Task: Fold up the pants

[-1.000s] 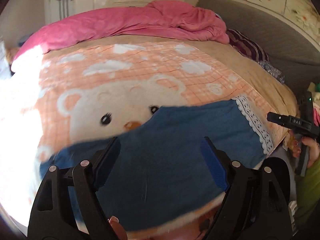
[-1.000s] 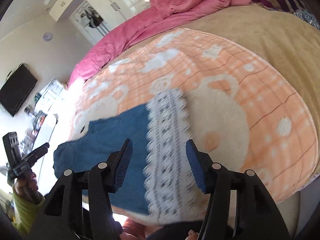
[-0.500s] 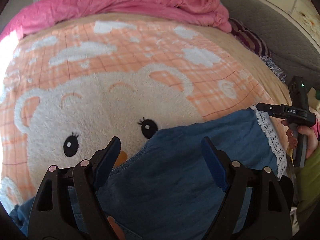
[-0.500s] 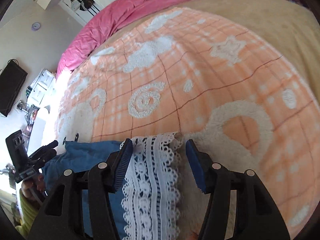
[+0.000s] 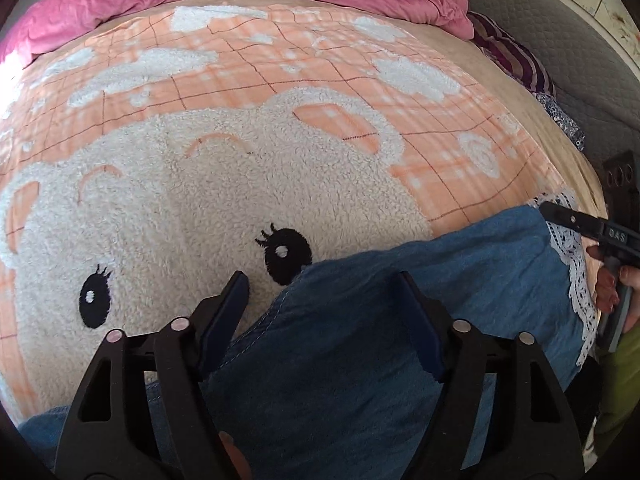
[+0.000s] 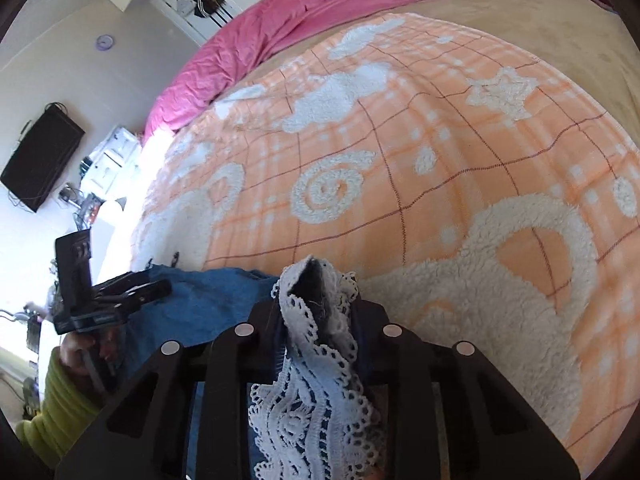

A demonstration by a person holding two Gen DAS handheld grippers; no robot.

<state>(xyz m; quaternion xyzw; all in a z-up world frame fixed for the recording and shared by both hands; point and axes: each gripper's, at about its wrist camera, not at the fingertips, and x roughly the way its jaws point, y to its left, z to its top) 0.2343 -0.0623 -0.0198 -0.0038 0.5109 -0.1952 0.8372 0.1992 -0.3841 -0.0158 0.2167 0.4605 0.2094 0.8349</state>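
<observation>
R gripper [image 6: 318, 312] has just shut on the lace hem [image 6: 316, 380]; L gripper [image 5: 320, 304], closing over the pants [image 5: 400, 320] at 6 o'clock, prob. not gripping yet. Fold can start soon.

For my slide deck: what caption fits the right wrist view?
Right gripper closing on the lace hem of blue pants lying on a bear-print blanket.
</observation>
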